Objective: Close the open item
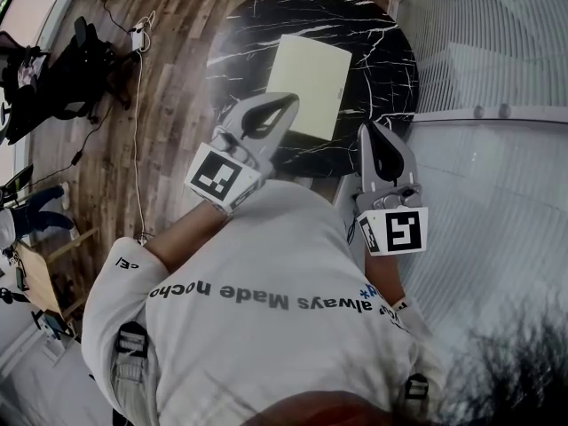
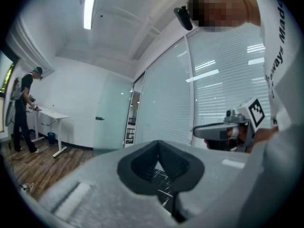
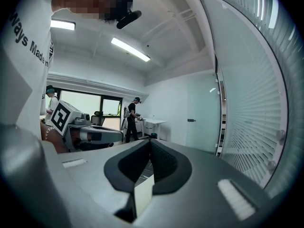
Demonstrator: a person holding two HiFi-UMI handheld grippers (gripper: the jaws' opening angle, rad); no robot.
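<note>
A round black counter with white marble veining [image 1: 377,56] stands on a wood plank floor [image 1: 173,78], beside a frosted glass wall with slats [image 1: 497,43]; the pale yellow flat rectangular item [image 1: 309,82] lies on the counter near its middle, its top face flat. The left gripper [image 1: 286,105] is held level above the counter's near edge, its fingers pressed together on nothing; the right gripper [image 1: 371,131] sits beside it, tilted slightly down, fingers likewise closed and empty. Thin cables [image 1: 138,105] trail over the floor; across the room a person [image 2: 23,110] stands at a white desk [image 2: 52,115].
</note>
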